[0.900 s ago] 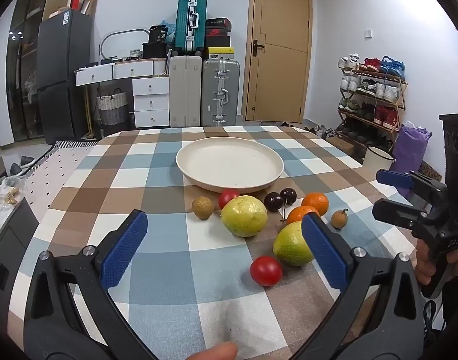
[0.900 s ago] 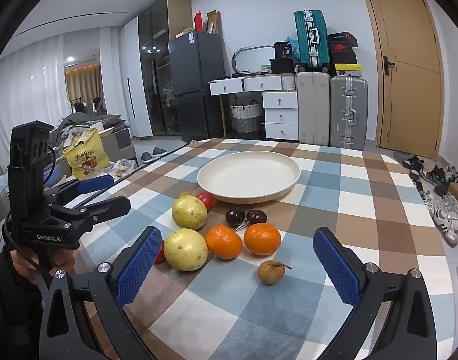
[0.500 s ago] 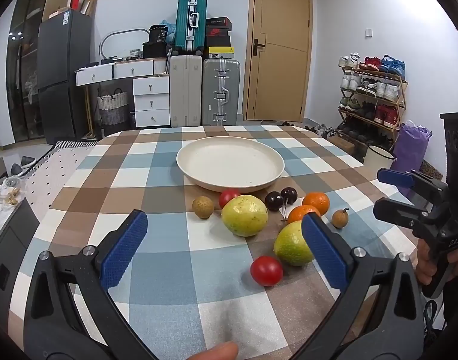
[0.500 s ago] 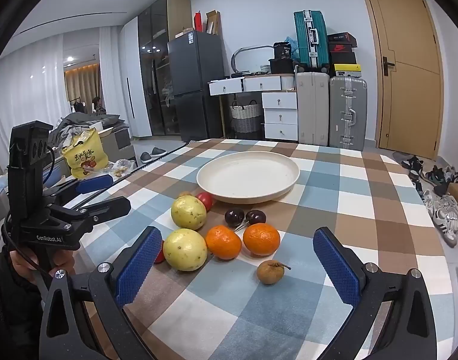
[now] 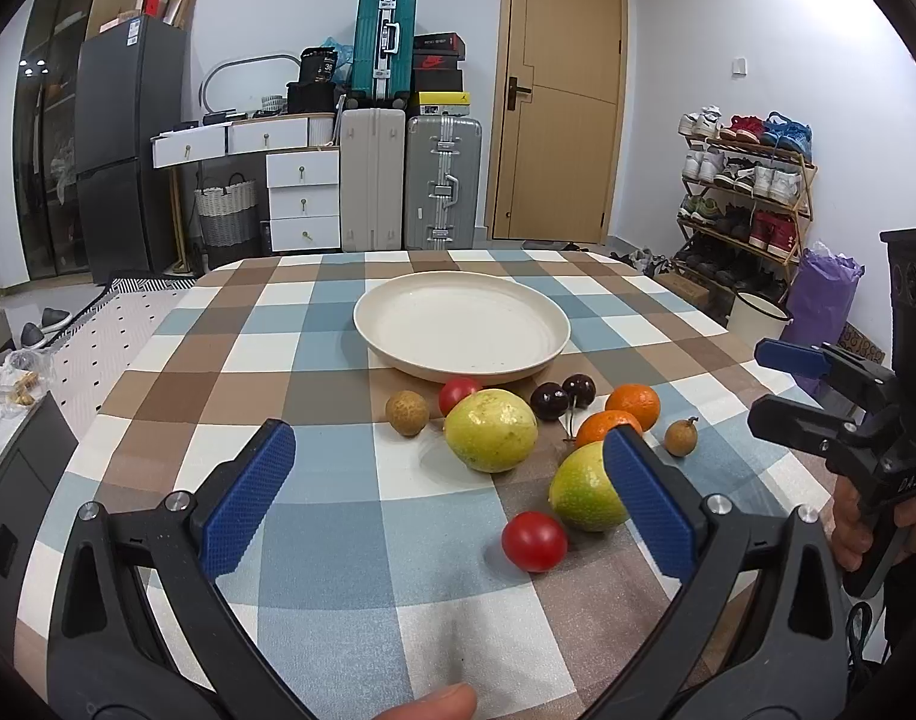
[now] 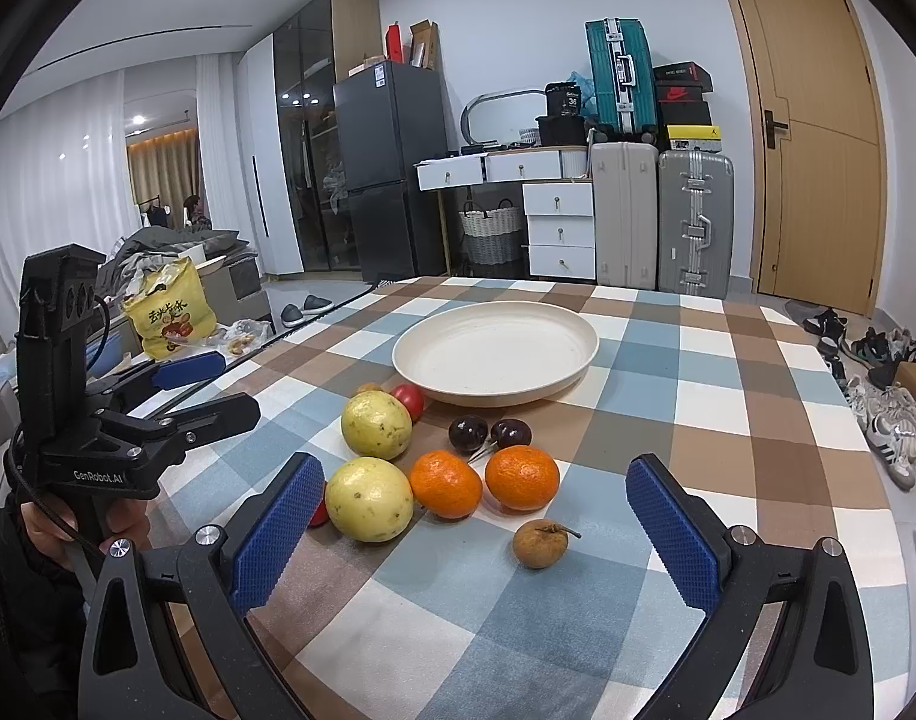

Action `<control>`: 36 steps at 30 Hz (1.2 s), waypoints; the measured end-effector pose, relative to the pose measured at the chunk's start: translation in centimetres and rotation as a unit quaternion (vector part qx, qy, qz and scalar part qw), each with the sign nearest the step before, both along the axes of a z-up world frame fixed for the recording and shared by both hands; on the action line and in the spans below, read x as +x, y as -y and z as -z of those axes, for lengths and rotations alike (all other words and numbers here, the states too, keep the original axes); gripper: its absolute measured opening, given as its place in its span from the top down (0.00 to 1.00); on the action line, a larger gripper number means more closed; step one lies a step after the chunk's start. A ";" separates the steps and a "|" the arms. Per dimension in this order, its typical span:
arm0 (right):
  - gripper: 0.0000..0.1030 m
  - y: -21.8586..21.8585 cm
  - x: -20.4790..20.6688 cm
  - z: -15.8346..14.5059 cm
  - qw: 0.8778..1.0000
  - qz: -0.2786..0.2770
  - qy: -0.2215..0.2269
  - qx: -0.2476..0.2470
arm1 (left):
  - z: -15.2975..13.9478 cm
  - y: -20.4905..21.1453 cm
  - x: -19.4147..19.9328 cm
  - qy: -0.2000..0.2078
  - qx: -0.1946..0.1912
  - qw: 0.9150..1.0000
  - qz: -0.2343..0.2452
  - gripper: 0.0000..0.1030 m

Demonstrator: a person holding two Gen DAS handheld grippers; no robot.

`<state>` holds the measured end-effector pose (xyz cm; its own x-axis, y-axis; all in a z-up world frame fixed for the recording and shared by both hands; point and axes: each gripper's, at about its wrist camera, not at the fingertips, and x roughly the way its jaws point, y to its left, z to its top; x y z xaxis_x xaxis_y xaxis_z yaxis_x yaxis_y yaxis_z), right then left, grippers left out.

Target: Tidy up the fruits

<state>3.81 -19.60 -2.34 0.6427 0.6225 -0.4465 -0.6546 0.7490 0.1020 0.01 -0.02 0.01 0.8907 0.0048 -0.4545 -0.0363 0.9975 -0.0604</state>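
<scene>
A cream plate [image 5: 462, 327] [image 6: 496, 348] sits empty mid-table. In front of it lie two yellow-green fruits [image 5: 490, 431] [image 5: 583, 489] [image 6: 376, 425] [image 6: 369, 499], two oranges [image 6: 446, 483] [image 6: 522, 477], two dark cherries [image 6: 487, 433], two red tomatoes [image 5: 534, 541] [image 5: 458, 394] and two small brown fruits [image 5: 407, 413] [image 6: 540, 543]. My left gripper [image 5: 449, 507] is open and empty, hovering before the fruit; it also shows in the right wrist view [image 6: 203, 387]. My right gripper [image 6: 475, 531] is open and empty, near the oranges; it also shows in the left wrist view [image 5: 787, 387].
The checked tablecloth [image 5: 338, 540] covers the round table. Beyond it stand suitcases [image 5: 437, 180], white drawers [image 5: 302, 198], a fridge [image 5: 119, 144], a door and a shoe rack [image 5: 739, 192]. A yellow snack bag [image 6: 167, 315] lies left of the table.
</scene>
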 end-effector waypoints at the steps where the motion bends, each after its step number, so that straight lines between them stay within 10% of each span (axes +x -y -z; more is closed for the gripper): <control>1: 0.00 0.0 0.0 0.0 1.000 0.000 0.000 0.000 | 0.0 0.0 0.0 0.000 -0.001 1.000 0.000 0.00; 36: 0.00 -0.5 0.1 0.3 1.000 0.001 -0.001 0.002 | 0.1 0.3 -0.2 -0.001 -0.002 1.000 0.000 0.00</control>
